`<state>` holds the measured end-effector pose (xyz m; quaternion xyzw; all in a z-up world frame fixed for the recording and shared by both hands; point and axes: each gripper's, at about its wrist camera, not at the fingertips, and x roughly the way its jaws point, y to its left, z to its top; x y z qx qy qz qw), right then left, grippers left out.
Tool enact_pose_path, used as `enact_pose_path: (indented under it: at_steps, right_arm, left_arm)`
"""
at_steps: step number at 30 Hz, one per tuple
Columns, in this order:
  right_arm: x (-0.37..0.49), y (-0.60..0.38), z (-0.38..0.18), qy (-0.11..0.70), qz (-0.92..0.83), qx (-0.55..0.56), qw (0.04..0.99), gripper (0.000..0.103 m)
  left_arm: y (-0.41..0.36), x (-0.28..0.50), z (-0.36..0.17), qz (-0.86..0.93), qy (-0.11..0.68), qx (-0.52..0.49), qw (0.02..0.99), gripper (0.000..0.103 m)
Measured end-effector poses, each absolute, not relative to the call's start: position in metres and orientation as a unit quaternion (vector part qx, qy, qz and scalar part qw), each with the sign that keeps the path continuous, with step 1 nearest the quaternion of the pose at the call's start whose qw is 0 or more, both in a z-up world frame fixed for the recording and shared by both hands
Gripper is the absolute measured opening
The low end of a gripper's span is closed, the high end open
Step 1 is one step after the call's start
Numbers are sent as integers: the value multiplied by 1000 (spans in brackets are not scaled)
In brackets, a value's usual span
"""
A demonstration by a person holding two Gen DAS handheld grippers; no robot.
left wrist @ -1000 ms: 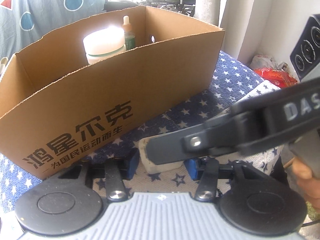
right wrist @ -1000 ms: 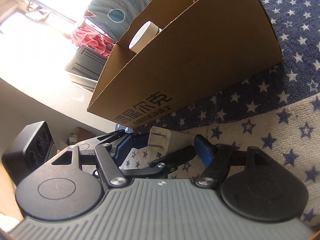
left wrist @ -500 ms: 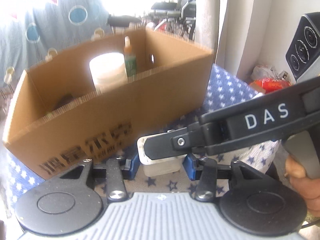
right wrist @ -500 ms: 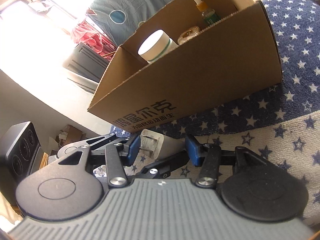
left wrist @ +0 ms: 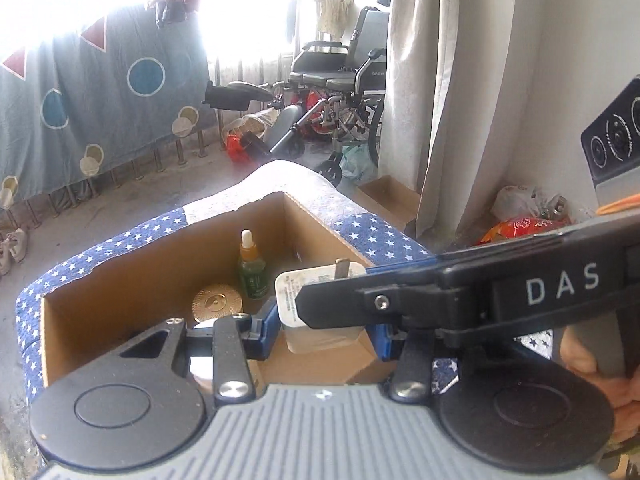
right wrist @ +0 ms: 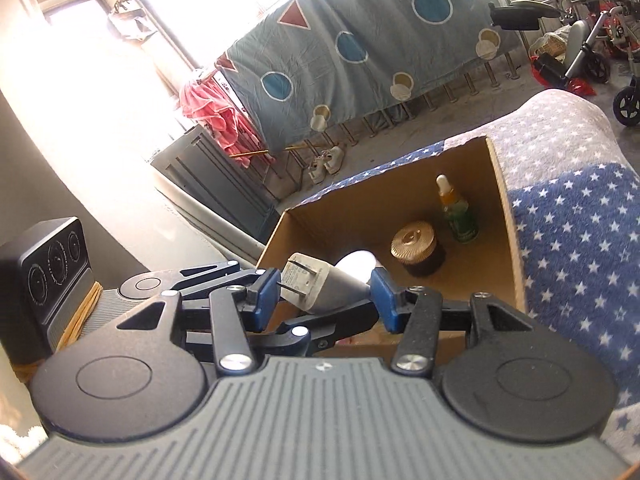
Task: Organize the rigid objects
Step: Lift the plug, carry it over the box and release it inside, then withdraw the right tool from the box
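Note:
A white plug charger (left wrist: pixel 320 312) (right wrist: pixel 316 286) is held between both grippers above the open cardboard box (left wrist: pixel 132 276) (right wrist: pixel 506 216). My left gripper (left wrist: pixel 326 330) has its blue pads on the charger's two sides. My right gripper (right wrist: pixel 324 294) reaches across from the right and also closes on it. Inside the box stand a green dropper bottle (left wrist: pixel 252 270) (right wrist: pixel 456 210), a round gold-lidded jar (left wrist: pixel 217 304) (right wrist: pixel 416 246) and a white jar (right wrist: pixel 356 262), partly hidden behind the grippers.
The box rests on a blue and white star-patterned cover (left wrist: pixel 380 236) (right wrist: pixel 580 232). A wheelchair (left wrist: pixel 336 92) and a curtain (left wrist: pixel 448 100) stand beyond. A black camera unit (right wrist: pixel 48 280) sits on the other gripper.
Both grippers have risen with the charger from the star-patterned cover in front of the box to above the box's open top. The view now looks down into the box.

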<state>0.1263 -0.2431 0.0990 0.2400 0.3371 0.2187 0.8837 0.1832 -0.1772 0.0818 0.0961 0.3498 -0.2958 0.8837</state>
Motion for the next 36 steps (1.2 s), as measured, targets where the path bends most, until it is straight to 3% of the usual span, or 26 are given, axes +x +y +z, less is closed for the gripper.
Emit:
enact_pose_path:
  at_steps: [14,30,36]
  right_arm:
    - [221,-288,39,404,206,263,852,50]
    - [228,-288,34,387,210,263,859,50]
    - [202,-294,50,361,208,275,867,51]
  left_arm:
    - [-206,248,23,-283,433,109,849,45]
    - [-204,246,30,-280,417,117,856,41]
    - [-187,226,51,-284,394,100,868,54]
